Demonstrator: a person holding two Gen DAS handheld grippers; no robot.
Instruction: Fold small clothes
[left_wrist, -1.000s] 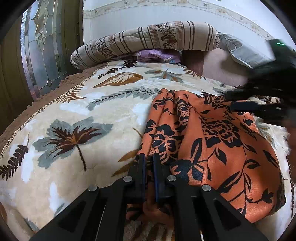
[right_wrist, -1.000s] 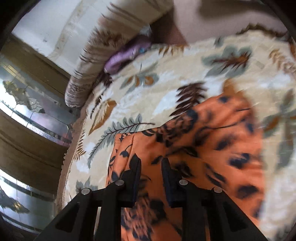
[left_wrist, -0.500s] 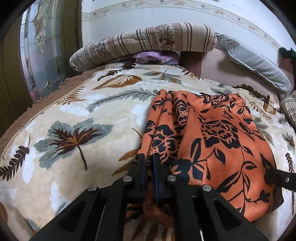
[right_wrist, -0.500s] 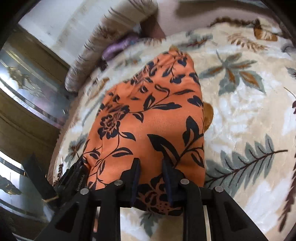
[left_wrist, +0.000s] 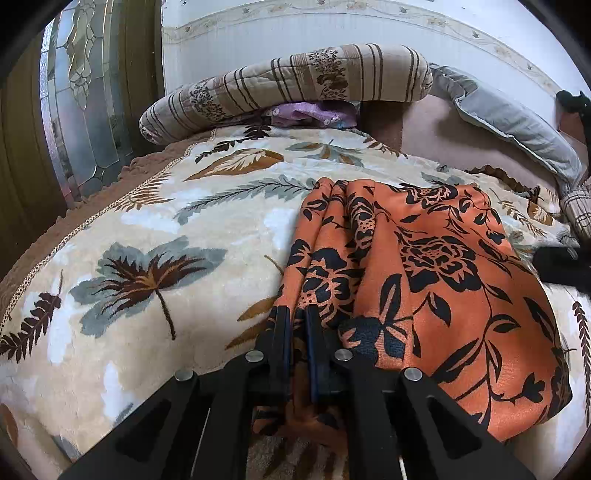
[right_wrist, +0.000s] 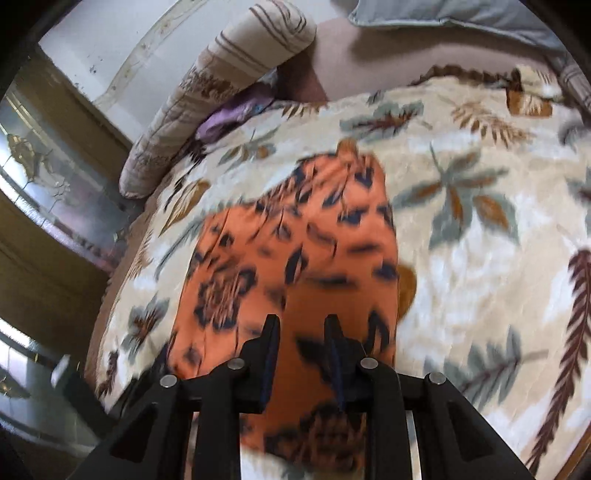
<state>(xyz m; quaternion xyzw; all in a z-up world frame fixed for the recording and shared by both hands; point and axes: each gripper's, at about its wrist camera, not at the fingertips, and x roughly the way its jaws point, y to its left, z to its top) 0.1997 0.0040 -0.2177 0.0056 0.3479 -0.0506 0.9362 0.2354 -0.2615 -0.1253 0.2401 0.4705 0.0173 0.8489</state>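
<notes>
My left gripper pinches the satiny orange floral garment, lying lengthwise away from me on the plush leaf-print blanket; my right gripper hovers slightly parted, holding nothing

Leaf-print blanket, striped bolster, grey pillow

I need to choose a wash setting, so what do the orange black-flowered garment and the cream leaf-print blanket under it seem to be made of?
The orange black-flowered garment looks like a thin, smooth woven fabric, perhaps rayon or polyester: faint sheen, soft narrow pleats. The cream leaf-print blanket looks like thick plush fleece: fuzzy, matte, clumped nap. Fibre content cannot be confirmed by sight.
</notes>
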